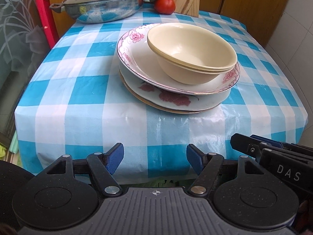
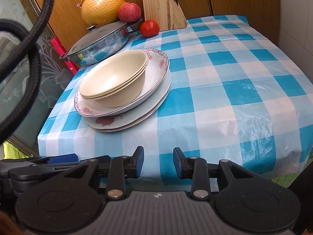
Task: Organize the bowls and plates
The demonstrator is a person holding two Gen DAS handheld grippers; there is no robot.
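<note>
Bowls [image 1: 192,52] nested on the pink-flower plate [image 1: 137,58], plates stacked mid worktop [image 1: 78,101]. Left gripper [image 1: 155,159] fingers wide, empty, off near edge. Right gripper [image 2: 158,162] fingers narrower, empty, beside it. Pan [image 1: 103,5] at back

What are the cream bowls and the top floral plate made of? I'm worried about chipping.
Cream bowls: probably melamine or plastic, judging by the dull satin, uniform colour. Floral plate: likely glazed ceramic, being glossy with a printed pink pattern and thin metallic rim.
</note>
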